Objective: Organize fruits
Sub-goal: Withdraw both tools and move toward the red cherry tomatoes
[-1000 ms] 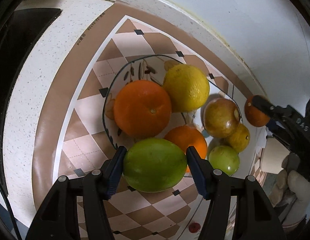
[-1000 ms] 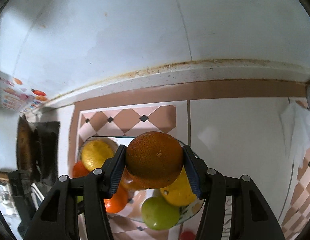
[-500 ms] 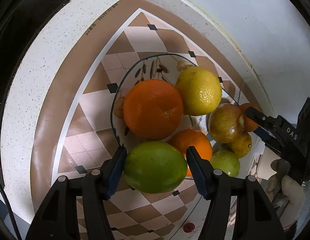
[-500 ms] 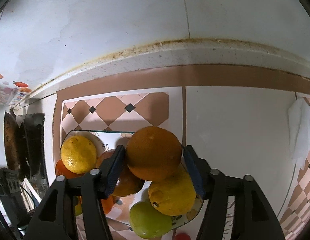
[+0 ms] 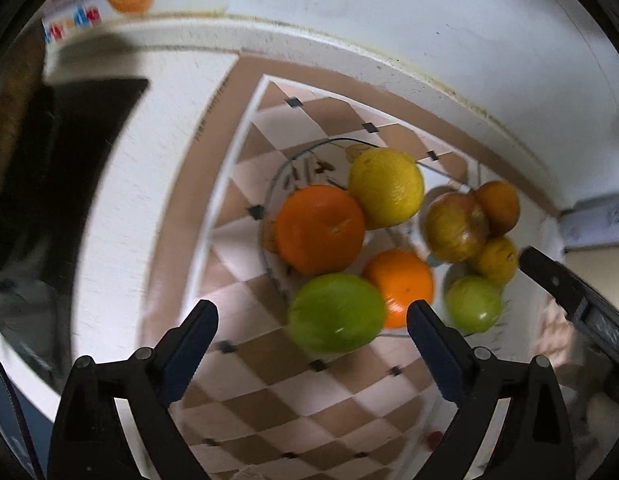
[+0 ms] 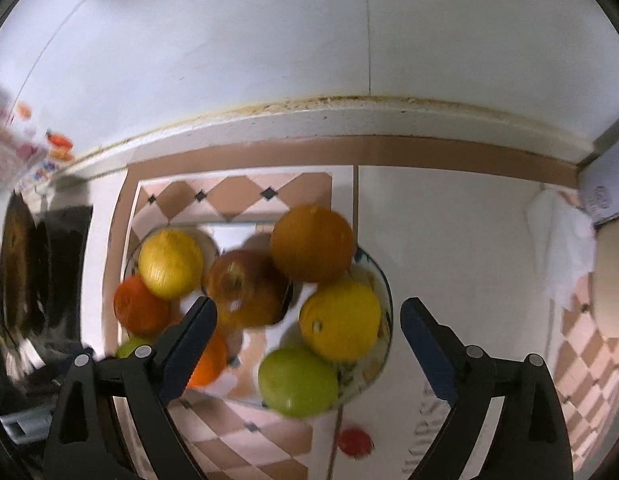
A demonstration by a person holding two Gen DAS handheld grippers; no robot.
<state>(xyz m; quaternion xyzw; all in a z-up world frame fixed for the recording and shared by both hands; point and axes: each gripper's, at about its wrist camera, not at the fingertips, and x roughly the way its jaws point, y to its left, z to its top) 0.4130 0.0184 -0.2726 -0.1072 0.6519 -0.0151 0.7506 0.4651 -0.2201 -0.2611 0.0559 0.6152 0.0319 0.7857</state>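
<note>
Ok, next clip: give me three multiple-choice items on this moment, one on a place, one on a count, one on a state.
1. Where is the dark orange?
A. On the plate, against the apple
B. On the white paper
C. Between the right jaws

2. How many green fruits are on the plate?
A. One
B. Two
C. Four

3. How do the grippers' jaws stand?
A. Both shut on fruit
B. Only the left open
C. Both open and empty

Answers:
1. A: the dark orange lies on the plate next to the apple.
2. B: a large green fruit and a small green fruit show.
3. C: the left gripper and the right gripper both have spread jaws that grip nothing.
</note>
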